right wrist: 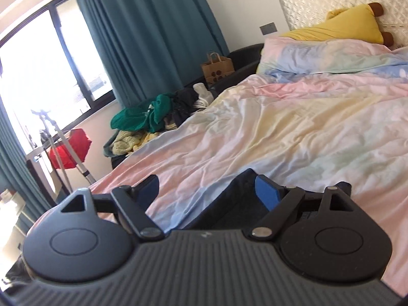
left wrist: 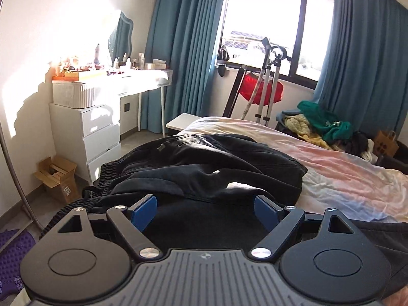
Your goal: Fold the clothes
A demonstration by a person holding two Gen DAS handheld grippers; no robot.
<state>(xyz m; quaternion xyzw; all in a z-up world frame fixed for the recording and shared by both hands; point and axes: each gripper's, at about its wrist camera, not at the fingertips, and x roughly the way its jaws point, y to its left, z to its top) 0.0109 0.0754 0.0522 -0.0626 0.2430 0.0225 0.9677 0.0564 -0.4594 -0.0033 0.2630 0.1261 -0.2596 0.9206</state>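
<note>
A heap of black clothes (left wrist: 209, 168) lies on the near corner of the bed, with a ribbed waistband (left wrist: 107, 176) at its left. My left gripper (left wrist: 205, 205) is open, its blue pads (left wrist: 144, 210) spread wide just above black fabric at the heap's near edge. My right gripper (right wrist: 206, 191) is open too, low over the pastel bed cover (right wrist: 293, 127). A dark navy piece of cloth (right wrist: 234, 211) lies under its right finger. Neither gripper holds anything.
A pile of green, yellow and black clothes (left wrist: 323, 127) sits past the bed's far side, also in the right wrist view (right wrist: 153, 117). A white drawer unit (left wrist: 86, 132), a cardboard box (left wrist: 58, 178), a paper bag (right wrist: 216, 67), a yellow pillow (right wrist: 339, 25) and a garment steamer stand (left wrist: 267, 81) surround the bed.
</note>
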